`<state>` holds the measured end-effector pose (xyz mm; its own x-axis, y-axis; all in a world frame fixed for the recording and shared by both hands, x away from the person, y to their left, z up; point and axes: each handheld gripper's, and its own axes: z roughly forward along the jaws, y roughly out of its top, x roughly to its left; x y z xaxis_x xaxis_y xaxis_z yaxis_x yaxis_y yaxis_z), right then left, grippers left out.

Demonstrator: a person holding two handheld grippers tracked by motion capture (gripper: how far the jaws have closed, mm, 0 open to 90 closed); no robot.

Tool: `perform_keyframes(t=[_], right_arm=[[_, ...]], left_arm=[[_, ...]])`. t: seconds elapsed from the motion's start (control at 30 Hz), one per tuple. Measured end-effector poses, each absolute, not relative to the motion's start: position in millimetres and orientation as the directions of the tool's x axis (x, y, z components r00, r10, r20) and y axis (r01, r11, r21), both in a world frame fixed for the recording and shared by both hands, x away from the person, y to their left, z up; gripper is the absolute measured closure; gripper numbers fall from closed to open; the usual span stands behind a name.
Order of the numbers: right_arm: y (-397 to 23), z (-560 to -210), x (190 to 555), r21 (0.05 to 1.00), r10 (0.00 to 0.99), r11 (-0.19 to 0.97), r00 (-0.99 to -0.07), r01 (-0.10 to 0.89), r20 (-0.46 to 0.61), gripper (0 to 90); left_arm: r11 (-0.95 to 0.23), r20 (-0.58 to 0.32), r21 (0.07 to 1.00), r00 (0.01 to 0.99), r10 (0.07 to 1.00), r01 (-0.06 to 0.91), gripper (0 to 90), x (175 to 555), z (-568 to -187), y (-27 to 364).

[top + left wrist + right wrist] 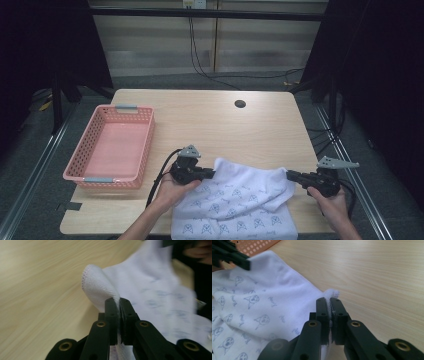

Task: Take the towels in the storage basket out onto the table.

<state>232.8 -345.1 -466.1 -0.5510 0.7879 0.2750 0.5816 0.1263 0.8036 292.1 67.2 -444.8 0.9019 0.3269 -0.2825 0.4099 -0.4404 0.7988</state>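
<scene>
Both claws are clamped on the white towel [240,192] — left claw [212,173] and right claw [290,174] each pinch a corner above the worktop [210,120].

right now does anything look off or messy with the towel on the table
Nothing stands out. The white towel hangs over the table's near edge, each gripper shut on a corner, left gripper, right gripper. The pink basket sits square.
</scene>
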Motion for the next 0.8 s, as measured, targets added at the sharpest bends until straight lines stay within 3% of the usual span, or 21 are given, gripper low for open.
perform_keyframes(t=[0.13, 0.2, 0.27, 0.33, 0.47, 0.6, 0.7, 0.8], right_arm=[[-344.5, -466.1, 234.0, 0.804, 0.790, 0.130, -0.551, 0.580, 0.269, 86.3], [-343.0, -466.8, 233.6, 0.800, 0.789, 0.130, -0.549, 0.586, 0.274, 86.3], [-341.9, -467.1, 233.3, 0.802, 0.788, 0.138, -0.555, 0.582, 0.267, 86.3], [-342.2, -466.6, 232.8, 0.802, 0.786, 0.136, -0.556, 0.581, 0.270, 86.3], [-343.6, -466.9, 233.7, 0.803, 0.785, 0.134, -0.557, 0.581, 0.272, 86.3], [-342.7, -467.0, 233.4, 0.801, 0.783, 0.139, -0.560, 0.582, 0.271, 86.2], [-342.2, -467.7, 233.9, 0.799, 0.783, 0.139, -0.559, 0.585, 0.273, 86.2], [-341.5, -467.6, 233.8, 0.798, 0.782, 0.139, -0.560, 0.586, 0.275, 86.0]], left_arm=[[-0.498, -0.283, 0.790, 0.933, 0.223, 0.359, 83.1, 261.4, -448.0, 51.7], [-0.552, -0.313, 0.748, 0.929, 0.196, 0.369, 71.6, 256.4, -461.4, 45.8], [-0.593, -0.320, 0.723, 0.933, 0.167, 0.354, 67.3, 251.7, -469.4, 42.7], [-0.559, -0.359, 0.742, 0.923, 0.137, 0.371, 64.3, 254.7, -464.8, 46.6], [-0.472, -0.350, 0.789, 0.919, 0.179, 0.392, 67.7, 268.1, -450.3, 56.2], [-0.506, -0.351, 0.773, 0.922, 0.163, 0.383, 72.7, 264.6, -451.6, 44.2], [-0.562, -0.342, 0.755, 0.934, 0.100, 0.337, 68.9, 254.5, -455.4, 28.6], [-0.594, -0.316, 0.744, 0.944, 0.093, 0.307, 61.3, 249.6, -458.5, 19.4]])
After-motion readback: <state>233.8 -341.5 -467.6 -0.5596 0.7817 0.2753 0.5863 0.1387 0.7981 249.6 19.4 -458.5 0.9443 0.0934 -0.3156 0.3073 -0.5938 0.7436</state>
